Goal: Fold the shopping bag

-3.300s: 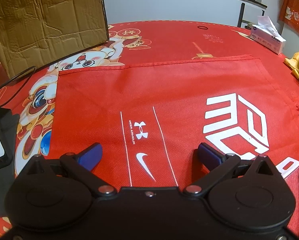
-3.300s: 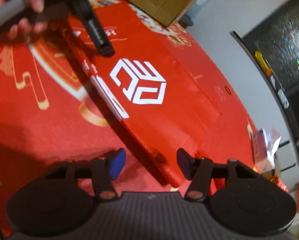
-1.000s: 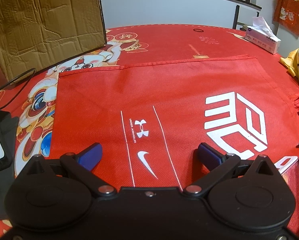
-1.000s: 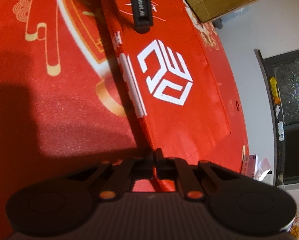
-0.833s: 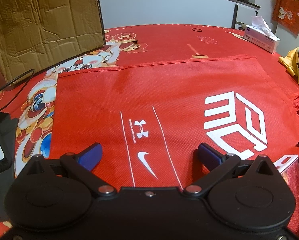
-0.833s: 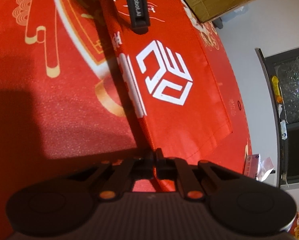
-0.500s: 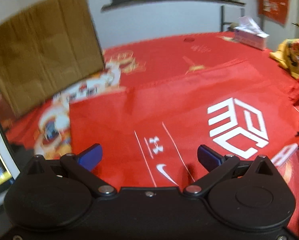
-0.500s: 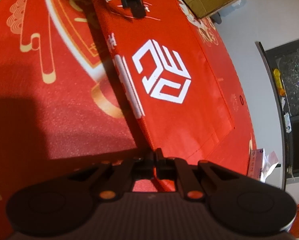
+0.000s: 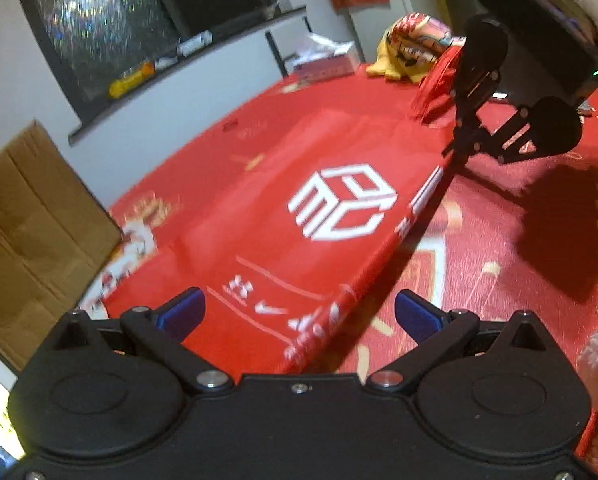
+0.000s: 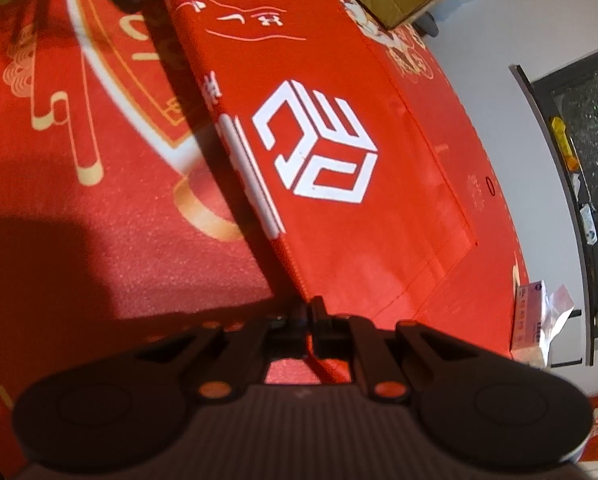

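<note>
Lifting the shopping bag's edge

My right tongs [image 10: 309, 316] pinch the red shopping bag [image 10: 339, 128] edge above the tabletop [image 10: 79, 220]; my left tongs [image 9: 299, 312] gape empty.

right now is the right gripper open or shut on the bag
Shut on the shopping bag: the right gripper has its pads pinched together on the bag's edge.

This looks like a room in a home. A round desk [image 9: 499, 240] has a red holiday cloth. Near the desk's far edge sit a tissue box [image 9: 327, 62] and a yellow toy [image 9: 411, 46]. Behind the desk is a dark window [image 9: 119, 12].
</note>
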The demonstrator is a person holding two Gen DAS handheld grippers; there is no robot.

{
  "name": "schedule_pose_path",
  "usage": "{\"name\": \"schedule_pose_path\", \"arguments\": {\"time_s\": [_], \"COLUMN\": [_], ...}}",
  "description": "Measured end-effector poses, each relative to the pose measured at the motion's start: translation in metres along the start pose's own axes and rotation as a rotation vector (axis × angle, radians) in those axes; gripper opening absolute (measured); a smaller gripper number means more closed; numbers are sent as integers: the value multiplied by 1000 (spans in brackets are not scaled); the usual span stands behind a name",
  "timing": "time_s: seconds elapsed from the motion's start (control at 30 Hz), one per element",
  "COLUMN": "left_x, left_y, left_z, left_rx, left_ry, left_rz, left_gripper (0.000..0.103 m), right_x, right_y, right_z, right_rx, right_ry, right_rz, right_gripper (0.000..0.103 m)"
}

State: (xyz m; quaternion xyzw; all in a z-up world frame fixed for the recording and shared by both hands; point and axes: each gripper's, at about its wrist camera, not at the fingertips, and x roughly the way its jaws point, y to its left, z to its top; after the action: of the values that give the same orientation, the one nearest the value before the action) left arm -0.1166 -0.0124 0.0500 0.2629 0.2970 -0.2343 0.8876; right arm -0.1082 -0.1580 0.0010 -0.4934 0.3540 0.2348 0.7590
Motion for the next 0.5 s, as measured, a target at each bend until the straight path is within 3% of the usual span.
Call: {"name": "schedule_pose_path", "arguments": {"time_s": [0.13,0.23,0.3,0.5], "left_x": [9,11,10,8], "left_y": [0,-3,-5,-2], "left_z": [-3,-5,-6,-12], "left_rx": [7,63,105,76], "left_ry": [58,73,71,73], "left_rz": [-6,19,24,-46], "left_gripper": [98,88,87,83], "right_x": [-1,-1,-1,-2], "right_y": [1,0,1,3], "right_z": [-1,-1,-1,-2], "right_rx": [-4,1,0,-1], "right_ry": [-3,-2,-2,-4], "right_rz": [-1,3,0,-10], "right_gripper": [7,7,7,7]}}
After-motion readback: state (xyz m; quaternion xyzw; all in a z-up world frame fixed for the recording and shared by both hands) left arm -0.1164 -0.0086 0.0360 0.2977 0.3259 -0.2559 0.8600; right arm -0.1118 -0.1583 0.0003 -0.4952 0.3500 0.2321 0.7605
